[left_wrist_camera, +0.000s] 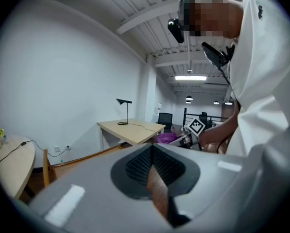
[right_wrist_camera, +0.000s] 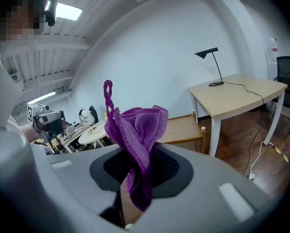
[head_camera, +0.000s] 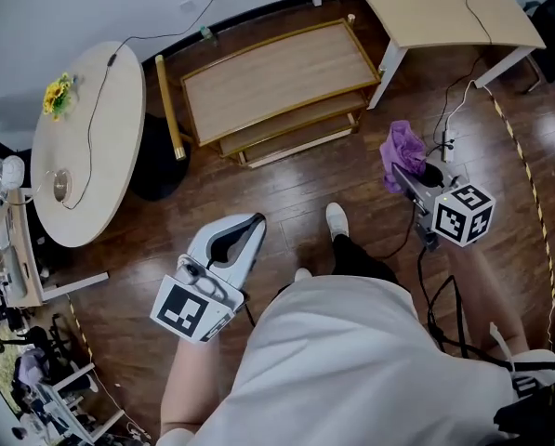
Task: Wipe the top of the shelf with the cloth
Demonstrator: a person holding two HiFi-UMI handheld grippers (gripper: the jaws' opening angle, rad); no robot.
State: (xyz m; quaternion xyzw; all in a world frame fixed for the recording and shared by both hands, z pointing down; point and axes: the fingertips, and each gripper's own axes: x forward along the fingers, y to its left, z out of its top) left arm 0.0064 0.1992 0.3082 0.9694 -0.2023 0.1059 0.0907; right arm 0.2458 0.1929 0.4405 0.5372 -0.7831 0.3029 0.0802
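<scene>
While the person [head_camera: 351, 360] stands on the wooden floor [head_camera: 286, 193] short of the low shelf [head_camera: 277, 72], the right hand-held gripper [head_camera: 405, 177] is clenched on the purple cloth [head_camera: 403, 147]. The cloth bunches above its jaws, well apart from the shelf top. The left hand-held gripper [head_camera: 249, 226] is clenched with nothing between its jaws.

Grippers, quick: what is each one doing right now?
Left gripper: shut, nothing between its jaws.
Right gripper: shut on the purple cloth.
</scene>
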